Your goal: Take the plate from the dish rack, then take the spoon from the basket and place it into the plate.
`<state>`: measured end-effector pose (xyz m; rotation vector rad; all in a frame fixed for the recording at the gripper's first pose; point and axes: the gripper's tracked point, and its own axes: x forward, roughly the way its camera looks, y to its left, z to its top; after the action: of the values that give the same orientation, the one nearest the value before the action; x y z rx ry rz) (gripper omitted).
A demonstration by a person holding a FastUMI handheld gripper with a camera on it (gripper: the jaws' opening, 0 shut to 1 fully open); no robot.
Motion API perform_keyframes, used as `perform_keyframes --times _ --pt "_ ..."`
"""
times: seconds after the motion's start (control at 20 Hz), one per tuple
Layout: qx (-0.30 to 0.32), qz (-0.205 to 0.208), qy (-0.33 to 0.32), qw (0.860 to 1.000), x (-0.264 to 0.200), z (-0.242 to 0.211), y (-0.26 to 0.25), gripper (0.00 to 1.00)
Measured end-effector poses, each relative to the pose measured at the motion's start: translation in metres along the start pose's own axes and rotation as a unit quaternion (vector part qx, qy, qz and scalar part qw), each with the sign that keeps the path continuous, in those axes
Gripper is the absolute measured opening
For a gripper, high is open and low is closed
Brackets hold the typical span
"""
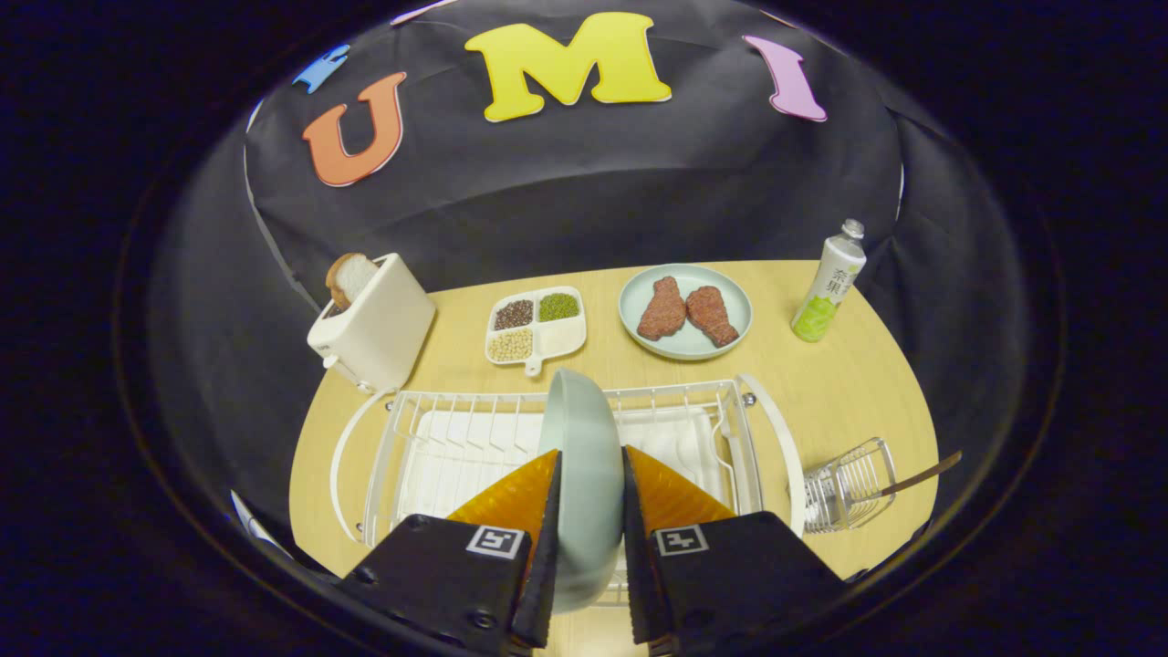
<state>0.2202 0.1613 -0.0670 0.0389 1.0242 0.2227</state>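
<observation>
A pale green plate [581, 456] stands on edge in the white wire dish rack [438, 438], and my gripper [591, 511] is shut on it, one finger pressing on each face. To the right of the rack stands a small wire basket [844, 497] with a dark spoon handle [922, 476] sticking out to the right. The spoon's bowl is hidden inside the basket.
Beyond the rack on the wooden table [821, 383] stand a white toaster [374, 319] with bread, a divided tray of beans [537, 328], a plate with two pieces of meat [684, 312] and a green-and-white bottle [829, 283]. Black cloth walls surround the table.
</observation>
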Motion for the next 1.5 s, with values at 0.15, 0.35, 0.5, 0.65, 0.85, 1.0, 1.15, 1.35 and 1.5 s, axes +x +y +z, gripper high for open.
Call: perform_keyframes --times 0.15,0.35,0.5,0.65,0.85,1.0,1.15,1.35,1.5 --pt "-0.008 -0.03 -0.01 0.999 -0.008 0.011 -0.004 0.36" --pt "-0.023 -0.052 -0.013 0.998 -0.014 0.015 0.003 0.33" --pt "-0.05 -0.091 -0.026 0.994 -0.026 0.03 -0.005 0.33" --pt "-0.06 -0.086 -0.05 0.993 -0.049 0.042 0.001 0.29" --pt "-0.061 -0.03 -0.061 0.996 -0.079 0.026 0.011 0.23" --pt "-0.054 0.006 -0.067 0.996 -0.103 -0.003 0.007 0.23" --pt "-0.059 0.025 -0.07 0.995 -0.122 -0.048 -0.006 0.23" --pt "-0.045 0.061 -0.054 0.996 -0.13 -0.117 -0.023 0.23" --pt "-0.028 0.072 -0.034 0.996 -0.117 -0.169 -0.043 0.23"
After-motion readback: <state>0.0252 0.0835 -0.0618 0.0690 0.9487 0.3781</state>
